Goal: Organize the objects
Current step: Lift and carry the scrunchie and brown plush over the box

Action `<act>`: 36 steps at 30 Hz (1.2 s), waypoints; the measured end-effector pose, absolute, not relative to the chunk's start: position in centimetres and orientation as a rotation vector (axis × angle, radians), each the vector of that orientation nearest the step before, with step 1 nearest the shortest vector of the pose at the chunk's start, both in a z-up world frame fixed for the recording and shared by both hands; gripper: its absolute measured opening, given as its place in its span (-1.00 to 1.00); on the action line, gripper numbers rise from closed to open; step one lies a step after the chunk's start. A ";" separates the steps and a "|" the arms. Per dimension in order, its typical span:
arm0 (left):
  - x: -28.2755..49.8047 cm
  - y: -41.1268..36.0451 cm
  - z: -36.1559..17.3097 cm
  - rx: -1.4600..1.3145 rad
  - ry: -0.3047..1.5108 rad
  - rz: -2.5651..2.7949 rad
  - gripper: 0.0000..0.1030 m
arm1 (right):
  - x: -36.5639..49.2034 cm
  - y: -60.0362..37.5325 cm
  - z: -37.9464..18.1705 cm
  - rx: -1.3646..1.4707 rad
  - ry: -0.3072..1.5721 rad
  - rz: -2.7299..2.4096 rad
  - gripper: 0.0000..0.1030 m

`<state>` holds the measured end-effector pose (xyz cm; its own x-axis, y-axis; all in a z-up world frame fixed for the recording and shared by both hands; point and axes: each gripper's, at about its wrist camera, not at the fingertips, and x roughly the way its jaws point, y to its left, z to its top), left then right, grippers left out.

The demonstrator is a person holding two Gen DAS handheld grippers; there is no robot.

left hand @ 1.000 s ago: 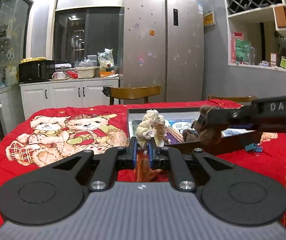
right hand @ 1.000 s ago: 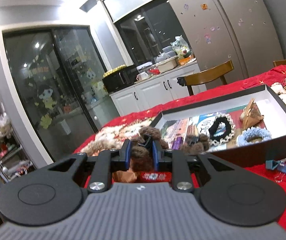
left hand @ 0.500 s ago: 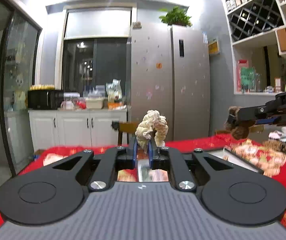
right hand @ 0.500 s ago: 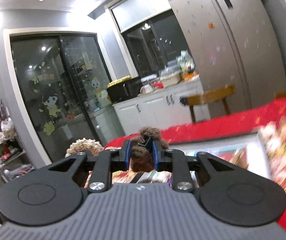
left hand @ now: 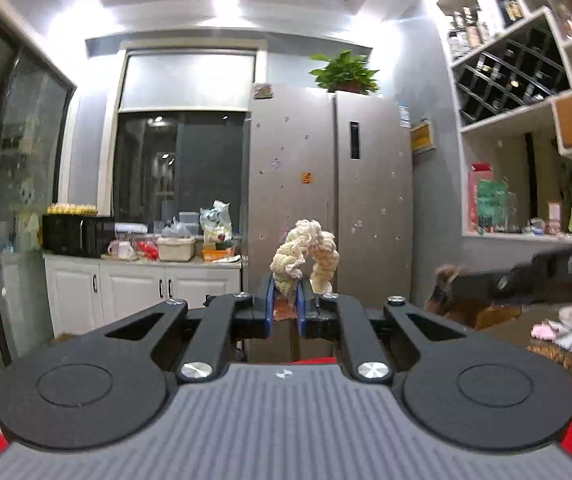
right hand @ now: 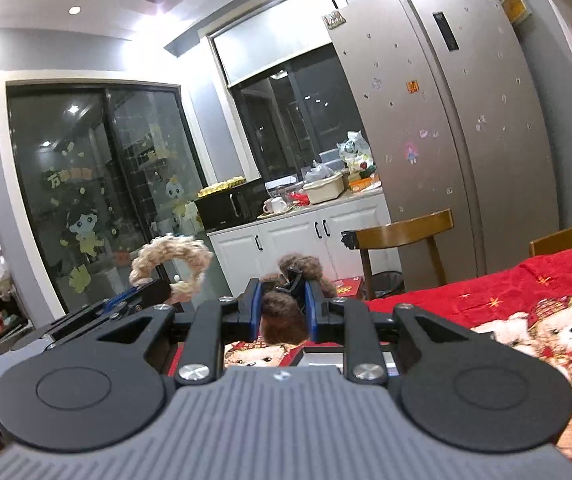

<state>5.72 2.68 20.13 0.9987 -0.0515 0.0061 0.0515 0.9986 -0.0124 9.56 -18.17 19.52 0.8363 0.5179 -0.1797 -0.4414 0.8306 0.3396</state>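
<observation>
left tool: clamps cream scrunchie | right tool: clamps brown fuzzy scrunchie

Cream scrunchie and brown scrunchie, both held aloft.

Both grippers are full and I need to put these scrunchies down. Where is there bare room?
Free: the red bear-print cloth right of the right gripper, bordered by the wooden chairs. Crowded: the counter left of the fridge, packed with containers.
</observation>
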 end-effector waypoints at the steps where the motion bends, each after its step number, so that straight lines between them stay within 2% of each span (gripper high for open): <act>1: 6.5 2.5 20.2 -0.020 0.006 -0.049 -0.74 | 10.5 -17.8 19.3 0.308 0.281 0.515 -0.51; 6: 10.9 3.0 19.2 -0.072 0.019 -0.034 -0.74 | 14.6 -16.6 17.7 0.356 0.338 0.494 -0.51; 16: 18.2 5.0 15.2 -0.011 0.155 -0.019 -0.74 | 21.4 -14.2 12.9 0.391 0.422 0.450 -0.51; 36: 23.4 4.3 6.7 0.019 0.450 -0.033 -0.74 | 22.6 -12.7 6.2 0.264 0.593 0.312 -0.51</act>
<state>23.41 4.27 6.74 0.8999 -0.0278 -0.4352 0.0360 0.9993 0.0107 22.65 -12.73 6.18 0.7853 0.3608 -0.5031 -0.2108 0.9199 0.3306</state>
